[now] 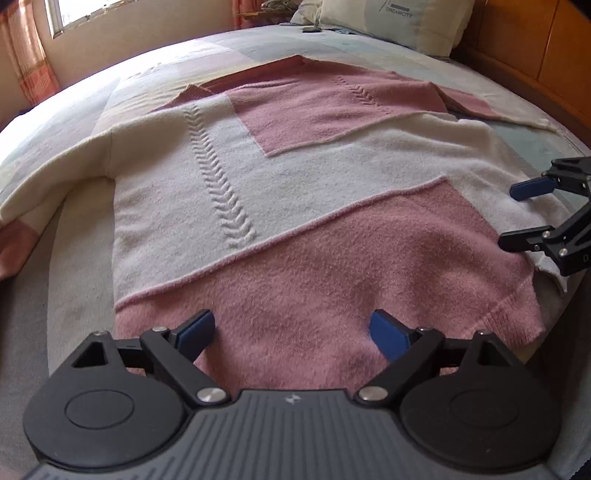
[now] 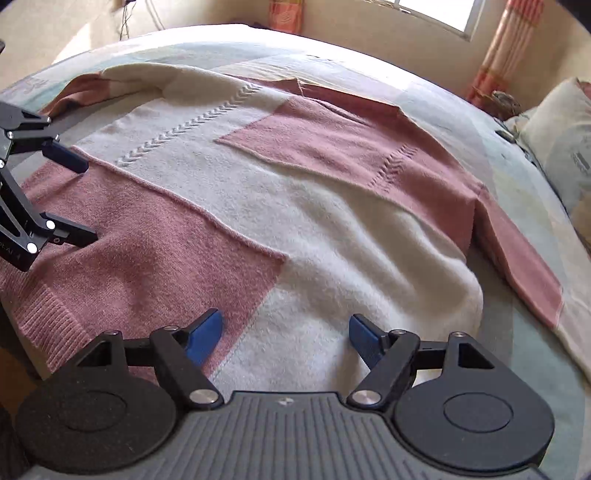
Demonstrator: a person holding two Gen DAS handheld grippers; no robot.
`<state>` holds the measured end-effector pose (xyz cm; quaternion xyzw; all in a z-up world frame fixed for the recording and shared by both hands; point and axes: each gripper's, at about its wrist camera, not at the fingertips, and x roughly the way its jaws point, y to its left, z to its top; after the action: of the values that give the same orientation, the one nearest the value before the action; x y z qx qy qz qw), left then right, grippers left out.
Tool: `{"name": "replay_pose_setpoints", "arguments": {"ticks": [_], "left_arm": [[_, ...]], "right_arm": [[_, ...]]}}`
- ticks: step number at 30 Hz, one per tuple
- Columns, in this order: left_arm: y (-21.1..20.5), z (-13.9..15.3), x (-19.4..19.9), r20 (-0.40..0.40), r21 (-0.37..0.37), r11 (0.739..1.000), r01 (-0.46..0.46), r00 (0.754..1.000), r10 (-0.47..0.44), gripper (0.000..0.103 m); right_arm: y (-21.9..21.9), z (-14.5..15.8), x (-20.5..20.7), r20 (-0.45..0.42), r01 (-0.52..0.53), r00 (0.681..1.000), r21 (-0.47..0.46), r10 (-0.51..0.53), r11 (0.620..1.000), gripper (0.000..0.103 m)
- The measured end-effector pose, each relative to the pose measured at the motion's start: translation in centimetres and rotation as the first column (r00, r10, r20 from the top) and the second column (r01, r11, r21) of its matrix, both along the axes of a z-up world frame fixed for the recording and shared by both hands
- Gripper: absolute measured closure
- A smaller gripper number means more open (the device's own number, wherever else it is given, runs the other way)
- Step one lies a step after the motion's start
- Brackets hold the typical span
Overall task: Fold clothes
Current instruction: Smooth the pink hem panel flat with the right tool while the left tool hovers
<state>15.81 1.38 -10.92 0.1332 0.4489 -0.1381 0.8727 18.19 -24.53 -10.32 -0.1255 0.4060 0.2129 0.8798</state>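
Directly ahead of both tools, the sweater (image 1: 280, 206) lies flat and face-up on the bed (image 1: 62, 110), pink and cream blocks, hem nearest, neckline far.

Left gripper (image 1: 293, 330): jaws spread wide, nothing between them, blue pads (image 1: 197, 326) poised over the pink hem panel. Whether the pads touch the knit cannot be told. Seen from the right wrist view, the same tool (image 2: 79, 199) sits at the left edge, over the pink corner of the hem.

Right gripper (image 2: 286, 332): also wide open and empty, over the hem where pink meets cream. In the left wrist view it shows at the far right (image 1: 508, 216), by the garment's right side edge.

Long axis of the body runs away from both tools, hem to collar. Sleeves run out crosswise: the cream sleeve (image 1: 48, 184) trails off forward-left of the left gripper, the pink sleeve (image 2: 517, 266) lies forward-right of the right gripper.

Judgement: folding not yet begun; garment fully spread. Each sleeve lies nearer its own-side tool, so a first fold inward across the long axis would fall to whichever side goes first. The knit looks soft and thick, likely to sag if pinched at one point only.

A pillow (image 1: 399, 22) sits beyond the collar, well apart.
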Motion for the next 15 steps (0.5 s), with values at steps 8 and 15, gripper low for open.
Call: {"name": "replay_pose_setpoints", "arguments": {"ticks": [8,15], "left_arm": [[0.4,3.2,-0.2,0.097,0.018,0.999,0.037,0.994,-0.039,0.005],[-3.6,0.6,6.5,0.053,-0.085,0.995,-0.044,0.997,0.049,0.005]], "right_arm": [[-4.6,0.5,-5.9,-0.02,0.043,0.999,0.05,-0.042,0.998,0.0],[-1.7,0.6,2.6,0.032,0.162,0.985,0.123,-0.167,0.979,0.0]]}}
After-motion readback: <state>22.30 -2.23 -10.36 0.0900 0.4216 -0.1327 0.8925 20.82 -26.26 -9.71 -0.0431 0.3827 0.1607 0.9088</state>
